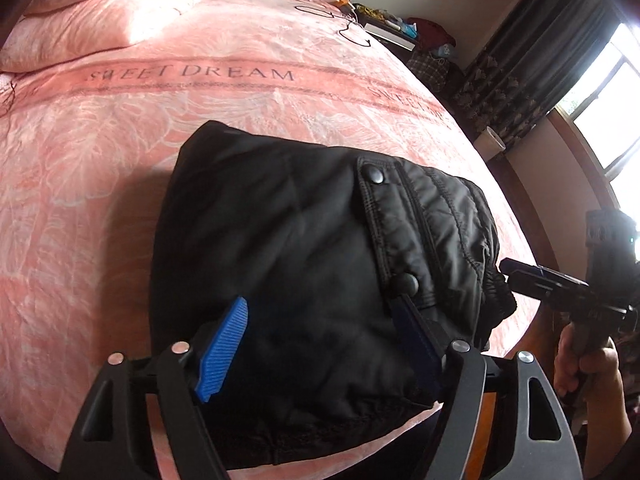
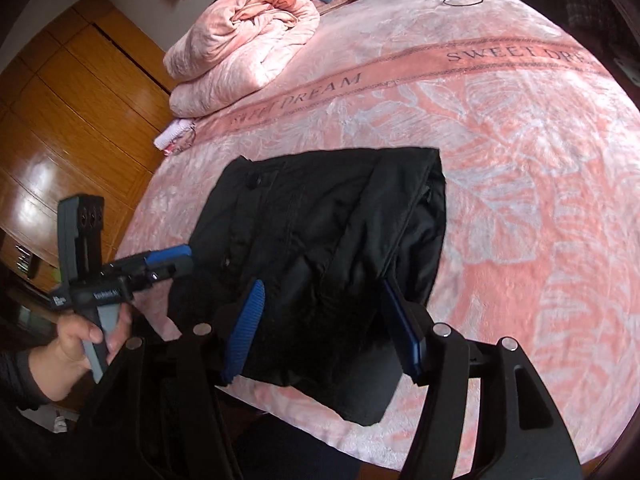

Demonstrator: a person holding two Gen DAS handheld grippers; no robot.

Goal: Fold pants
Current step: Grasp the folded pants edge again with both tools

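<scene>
Now, pants (image 1: 304,248): folded on bed (image 1: 120,184), beneath both spread jaw pairs.
Left gripper (image 1: 320,344): released.
Right gripper (image 2: 324,328): released.
Writing: "SWEET DREAM" on bedspread.

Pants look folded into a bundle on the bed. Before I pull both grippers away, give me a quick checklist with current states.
1. Left gripper clear of fabric: ok, jaws apart, pads not pressing.
2. Right gripper clear of fabric: ok, jaws apart.
3. Black pants in a compact folded bundle: ok.
4. Bundle fully on the pink bedspread: ok, though close to the near edge.
5. Waistband lying flat: not ok, bunched.
6. Underside layers even: cannot tell.
</scene>
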